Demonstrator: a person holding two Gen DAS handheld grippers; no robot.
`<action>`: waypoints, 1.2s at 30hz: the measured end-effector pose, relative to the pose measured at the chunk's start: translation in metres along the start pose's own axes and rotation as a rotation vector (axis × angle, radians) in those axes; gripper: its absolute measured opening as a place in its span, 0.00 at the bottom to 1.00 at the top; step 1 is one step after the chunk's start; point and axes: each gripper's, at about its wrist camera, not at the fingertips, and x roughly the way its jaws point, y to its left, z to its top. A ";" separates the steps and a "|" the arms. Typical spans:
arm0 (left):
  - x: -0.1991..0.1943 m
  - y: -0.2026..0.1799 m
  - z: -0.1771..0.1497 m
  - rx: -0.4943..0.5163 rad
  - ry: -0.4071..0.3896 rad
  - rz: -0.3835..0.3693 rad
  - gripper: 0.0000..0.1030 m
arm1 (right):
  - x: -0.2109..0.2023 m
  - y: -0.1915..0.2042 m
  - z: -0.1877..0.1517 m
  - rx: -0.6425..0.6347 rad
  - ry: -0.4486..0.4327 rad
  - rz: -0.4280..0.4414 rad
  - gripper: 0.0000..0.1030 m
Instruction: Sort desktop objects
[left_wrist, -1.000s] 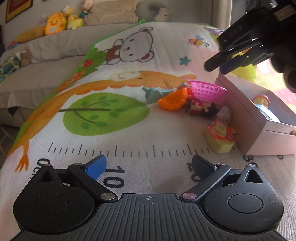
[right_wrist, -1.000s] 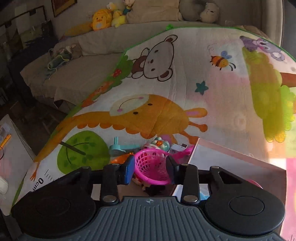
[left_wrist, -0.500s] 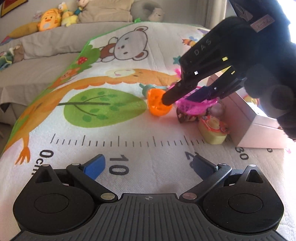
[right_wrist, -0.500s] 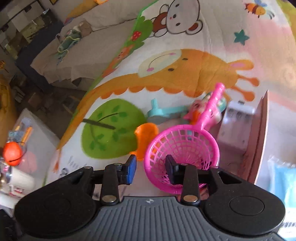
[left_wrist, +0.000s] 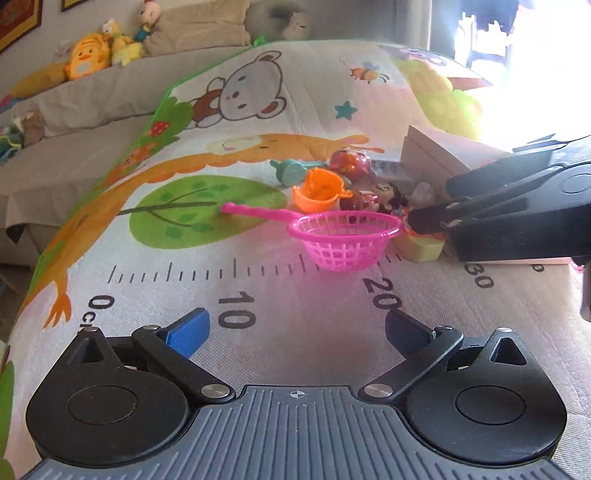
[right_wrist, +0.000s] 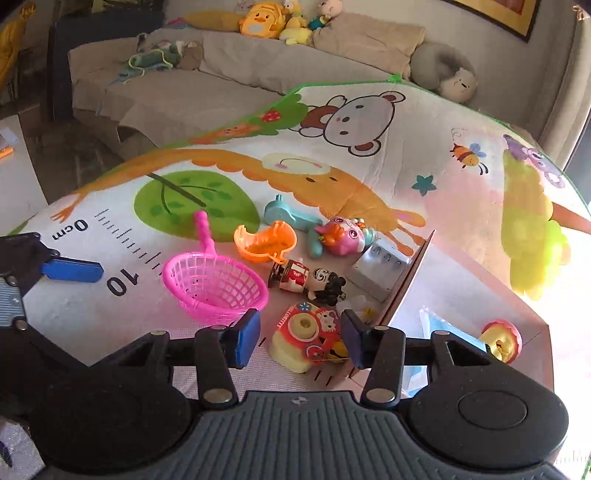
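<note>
The play mat (left_wrist: 258, 288) carries a printed ruler (left_wrist: 236, 271) along its near edge, with tick marks and black numerals. In the left wrist view these read "0c" (the rest of the unit is cut off by the gripper body), "10", "20" and a partly hidden "30" by the box. In the right wrist view the same scale reads "0cm" and "10". The red and yellow toy camera (right_wrist: 310, 339) bears small curved lettering on its face, too small to read.
</note>
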 end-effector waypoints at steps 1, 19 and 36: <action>0.000 0.001 0.000 -0.006 0.002 0.010 1.00 | 0.008 0.002 0.002 -0.001 0.001 -0.012 0.44; -0.002 0.016 0.000 -0.108 0.003 0.074 1.00 | 0.017 0.021 -0.013 0.033 0.077 0.013 0.31; -0.004 0.004 0.006 -0.087 0.031 0.112 1.00 | -0.083 -0.004 -0.114 0.147 0.003 0.030 0.55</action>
